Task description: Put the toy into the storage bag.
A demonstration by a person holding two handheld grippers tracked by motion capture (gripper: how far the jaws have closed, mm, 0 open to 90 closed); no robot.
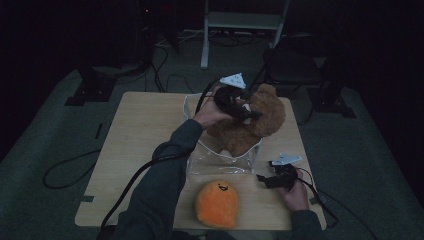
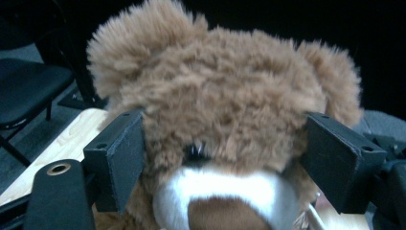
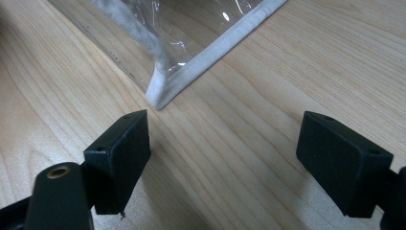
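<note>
A brown teddy bear [image 1: 255, 120] sits partly inside a clear plastic bag [image 1: 220, 161] with white trim, in the middle of the wooden table [image 1: 145, 130]. My left gripper [image 1: 245, 111] is at the bear's head. In the left gripper view, both pads press into the fur on either side of the teddy bear [image 2: 225, 96], above its white muzzle, so the left gripper [image 2: 225, 143] is shut on the head. My right gripper [image 1: 267, 179] rests low at the table's right front. The right gripper [image 3: 225, 153] is open over bare wood, just short of a corner of the clear bag [image 3: 191, 38].
An orange round plush with a small face [image 1: 217, 202] lies at the front edge of the table. A black chair [image 1: 290, 65] and a grey stand [image 1: 240, 22] are behind the table. Cables [image 1: 65, 172] trail across the dark floor on the left.
</note>
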